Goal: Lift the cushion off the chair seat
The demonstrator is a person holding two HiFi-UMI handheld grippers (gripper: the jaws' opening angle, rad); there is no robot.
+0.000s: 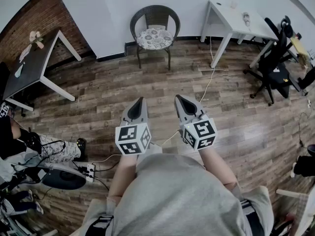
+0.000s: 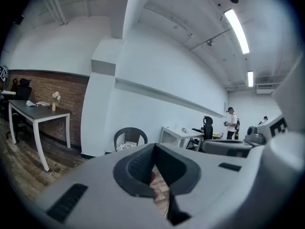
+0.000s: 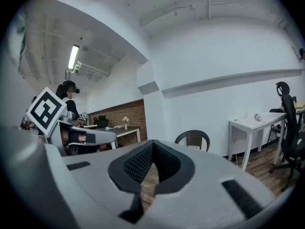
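Cushion (image 1: 154,37) lies on the chair (image 1: 155,14) seat, well apart from the left gripper (image 1: 141,100) and right gripper (image 1: 178,99), both closed and empty, so step up to the chair and spread the jaws before pinching its front edge.

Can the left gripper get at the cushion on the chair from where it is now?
Probably not from here: the left gripper, jaws shut, is held well short of the cushion on the chair. Only open floor lies between, so walking closer should do.
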